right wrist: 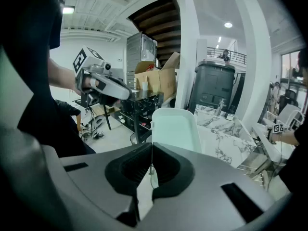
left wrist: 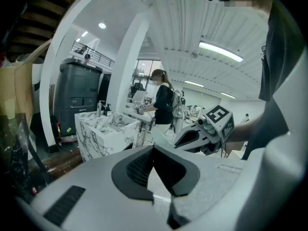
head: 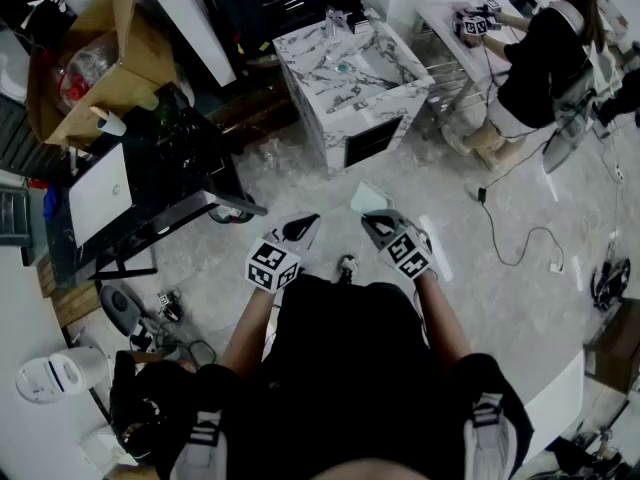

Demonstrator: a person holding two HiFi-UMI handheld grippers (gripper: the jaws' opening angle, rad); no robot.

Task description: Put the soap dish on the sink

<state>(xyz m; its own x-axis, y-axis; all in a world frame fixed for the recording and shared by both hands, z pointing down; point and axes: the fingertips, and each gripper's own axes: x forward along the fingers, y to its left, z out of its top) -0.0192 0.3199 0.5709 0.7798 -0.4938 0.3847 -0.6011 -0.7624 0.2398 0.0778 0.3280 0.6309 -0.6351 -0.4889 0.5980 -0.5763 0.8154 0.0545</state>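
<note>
We see the right claw (right wrist: 151, 146) closed on the near rim of the soap dish (right wrist: 177, 129). The dish is pale green with rounded corners, and it sticks out in front of the claw, above the floor (head: 300, 168). The left claw (left wrist: 153, 150) is just beside it, with its two jaws pressed together and nothing between them.

The sink (head: 330, 128) is a white block with dark marble veins. It stands on the floor well ahead of both claws. Two small bottles (head: 345, 20) stand at the back edge of its top, and a tall dark cabinet (right wrist: 214, 88) stands behind it.

To the left of the sink there is a black rack (head: 180, 168), and a white board (head: 100, 193) lies at its left end. An open cardboard box (head: 85, 68) stands behind the rack. On the other side, near the far right corner of the sink, a person in black (head: 545, 58) sits at a worktop (head: 445, 13). A thin cable (head: 520, 238) lies curled on the floor at the right.

Each claw carries a cube (head: 272, 266) with black and white square patterns. We cannot read any words on the things around.
</note>
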